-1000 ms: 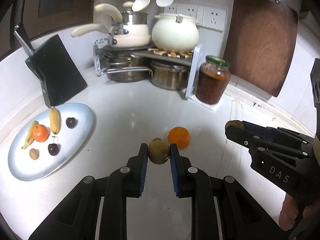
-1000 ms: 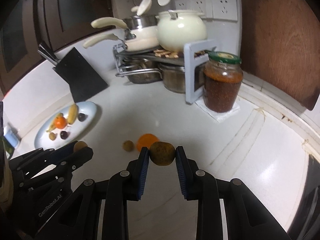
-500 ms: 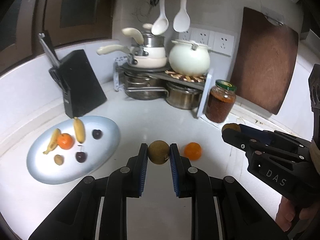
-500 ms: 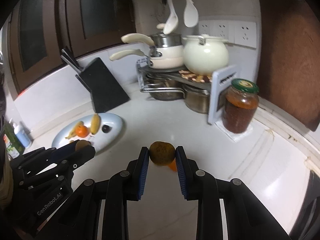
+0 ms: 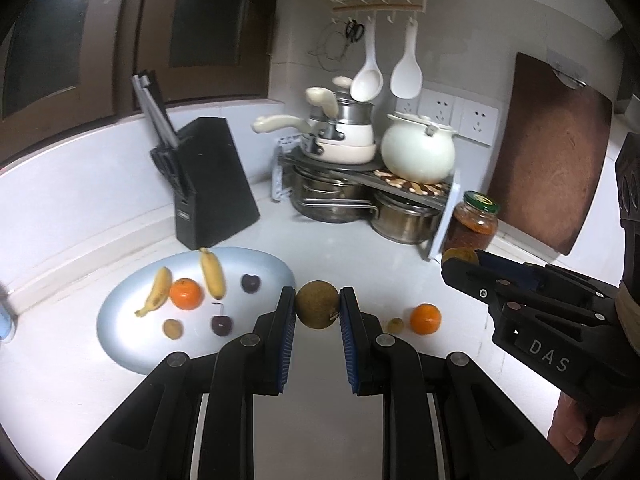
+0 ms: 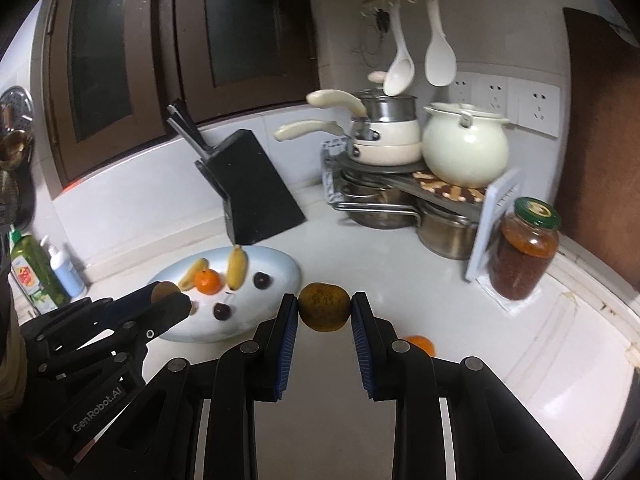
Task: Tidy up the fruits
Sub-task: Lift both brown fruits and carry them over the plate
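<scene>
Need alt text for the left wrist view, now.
The left gripper clamps a brown kiwi above a white counter. Left: oval plate holding fruit. Right: orange beside the right gripper.

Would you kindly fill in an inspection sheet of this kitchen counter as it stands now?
Surface: white counter, glossy.
Job's things: oval plate holds two bananas, an orange, two dark fruits and a small brown fruit; loose orange and small fruit lie on the counter.
Clutter: knife block, pot rack, sauce jar.
Grippers: left gripper clamps a brown fruit; right gripper clamps another brown fruit.
Cables: nothing seen.
Surroundings: wall sockets, hanging spoons, cutting board.
</scene>
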`<state>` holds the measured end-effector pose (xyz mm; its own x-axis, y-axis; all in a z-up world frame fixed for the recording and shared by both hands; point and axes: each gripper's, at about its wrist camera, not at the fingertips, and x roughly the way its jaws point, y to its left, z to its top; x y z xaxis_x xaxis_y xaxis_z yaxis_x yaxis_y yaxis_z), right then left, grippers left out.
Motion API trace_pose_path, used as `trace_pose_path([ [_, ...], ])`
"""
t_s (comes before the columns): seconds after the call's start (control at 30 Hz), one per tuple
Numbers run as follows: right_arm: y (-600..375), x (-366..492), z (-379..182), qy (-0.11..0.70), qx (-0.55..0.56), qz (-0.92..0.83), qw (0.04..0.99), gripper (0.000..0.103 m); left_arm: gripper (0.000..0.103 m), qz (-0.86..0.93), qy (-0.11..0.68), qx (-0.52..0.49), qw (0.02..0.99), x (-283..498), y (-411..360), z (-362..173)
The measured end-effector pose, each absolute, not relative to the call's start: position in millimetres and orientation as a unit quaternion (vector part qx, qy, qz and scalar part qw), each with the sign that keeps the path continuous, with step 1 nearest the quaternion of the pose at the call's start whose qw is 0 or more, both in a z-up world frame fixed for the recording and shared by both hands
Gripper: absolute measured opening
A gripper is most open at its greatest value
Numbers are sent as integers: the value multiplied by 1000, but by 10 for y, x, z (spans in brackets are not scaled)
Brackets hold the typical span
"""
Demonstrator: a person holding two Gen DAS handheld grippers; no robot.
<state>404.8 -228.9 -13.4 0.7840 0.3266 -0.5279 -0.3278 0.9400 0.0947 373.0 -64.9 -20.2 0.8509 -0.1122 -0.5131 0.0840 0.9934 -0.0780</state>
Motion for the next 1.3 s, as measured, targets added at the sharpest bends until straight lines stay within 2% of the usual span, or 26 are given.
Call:
trace_pose_path([
  [0.7, -1424, 4050, -52, 267, -15, 225, 937, 29, 22, 6, 251, -32, 968, 3573, 178, -134],
  [1.3, -698, 4258, -214, 289, -18, 266, 919, 29, 22, 52, 263, -34, 963, 3692, 845, -279],
])
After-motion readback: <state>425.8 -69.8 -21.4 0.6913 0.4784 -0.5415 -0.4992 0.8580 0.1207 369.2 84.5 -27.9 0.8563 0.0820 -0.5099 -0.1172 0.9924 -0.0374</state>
